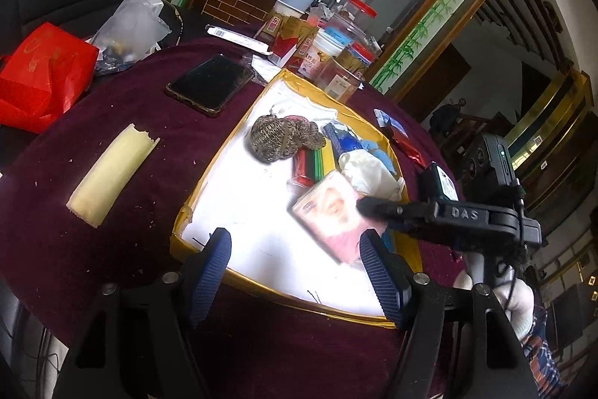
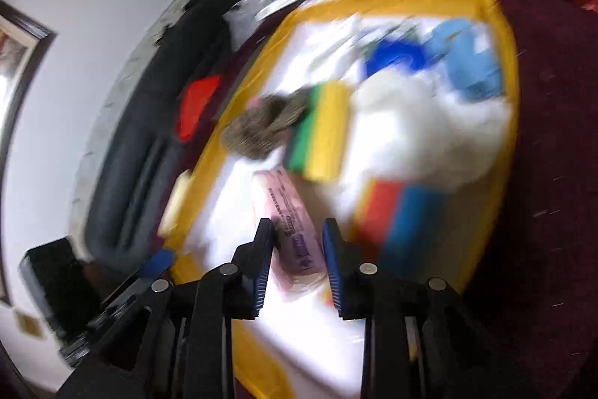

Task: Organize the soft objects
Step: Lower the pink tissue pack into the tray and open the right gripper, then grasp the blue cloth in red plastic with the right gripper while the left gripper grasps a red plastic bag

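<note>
A white tray with a yellow rim [image 1: 194,217] lies on the maroon table. In it are a brown knitted piece [image 1: 278,137], a red, green and yellow sponge stack [image 1: 310,163], white cloth [image 1: 368,171] and blue items. My right gripper [image 2: 297,234] is shut on a pink tissue pack [image 2: 295,242] and holds it over the tray; the pack also shows in the left wrist view [image 1: 330,215]. My left gripper [image 1: 295,249] is open and empty at the tray's near edge. The right wrist view is blurred.
A pale yellow foam strip [image 1: 112,174] and a black phone [image 1: 211,83] lie on the table left of the tray. A red bag [image 1: 41,73], a plastic bag [image 1: 130,21], jars and boxes [image 1: 329,51] crowd the far side. Packets [image 1: 398,133] lie right of the tray.
</note>
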Action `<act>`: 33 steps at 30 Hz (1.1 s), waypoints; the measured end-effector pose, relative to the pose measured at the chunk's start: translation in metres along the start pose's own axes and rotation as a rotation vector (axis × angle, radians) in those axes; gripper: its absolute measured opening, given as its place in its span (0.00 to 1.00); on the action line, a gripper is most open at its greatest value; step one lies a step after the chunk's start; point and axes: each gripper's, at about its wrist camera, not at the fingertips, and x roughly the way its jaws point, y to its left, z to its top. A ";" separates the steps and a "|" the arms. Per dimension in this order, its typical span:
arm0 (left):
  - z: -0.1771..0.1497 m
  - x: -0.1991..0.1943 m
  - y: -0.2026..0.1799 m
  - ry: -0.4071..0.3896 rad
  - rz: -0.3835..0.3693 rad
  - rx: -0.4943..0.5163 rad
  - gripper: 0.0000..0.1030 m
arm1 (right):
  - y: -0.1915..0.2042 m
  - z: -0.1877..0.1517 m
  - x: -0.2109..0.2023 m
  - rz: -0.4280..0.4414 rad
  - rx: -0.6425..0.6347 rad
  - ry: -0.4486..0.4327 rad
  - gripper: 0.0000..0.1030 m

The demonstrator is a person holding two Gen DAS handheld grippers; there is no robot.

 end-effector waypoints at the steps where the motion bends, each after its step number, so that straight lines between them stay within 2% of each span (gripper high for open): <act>1: 0.000 0.000 -0.001 0.001 0.000 0.001 0.73 | 0.000 0.001 -0.001 0.005 -0.003 -0.007 0.27; 3: -0.001 0.000 -0.003 0.005 -0.002 0.007 0.73 | 0.002 -0.002 -0.011 0.003 -0.016 -0.025 0.36; 5: -0.001 -0.001 -0.007 0.006 -0.002 0.015 0.72 | 0.006 -0.005 -0.028 0.003 -0.054 -0.066 0.40; 8: -0.002 -0.006 -0.017 -0.001 -0.011 0.043 0.73 | -0.003 -0.014 -0.073 -0.055 -0.102 -0.165 0.47; 10: -0.003 -0.007 -0.027 -0.003 -0.020 0.071 0.77 | -0.021 -0.021 -0.106 -0.101 -0.099 -0.231 0.49; 14: -0.009 -0.002 -0.058 0.012 -0.056 0.171 0.79 | -0.076 -0.041 -0.177 -0.226 -0.021 -0.354 0.51; 19: -0.022 0.013 -0.102 0.064 -0.125 0.269 0.80 | -0.168 -0.092 -0.262 -0.393 0.177 -0.486 0.54; 21: -0.028 0.019 -0.120 0.085 -0.145 0.305 0.80 | -0.193 -0.112 -0.280 -0.411 0.242 -0.503 0.55; 25: -0.041 0.032 -0.158 0.134 -0.159 0.387 0.80 | -0.226 -0.144 -0.290 -0.429 0.297 -0.503 0.55; 27: -0.047 0.037 -0.172 0.151 -0.157 0.418 0.80 | -0.231 -0.150 -0.280 -0.417 0.304 -0.483 0.55; 30: -0.053 0.046 -0.195 0.177 -0.150 0.448 0.81 | -0.228 -0.153 -0.264 -0.368 0.292 -0.447 0.55; 33: -0.056 0.057 -0.214 0.199 -0.155 0.458 0.81 | -0.222 -0.150 -0.247 -0.387 0.264 -0.407 0.55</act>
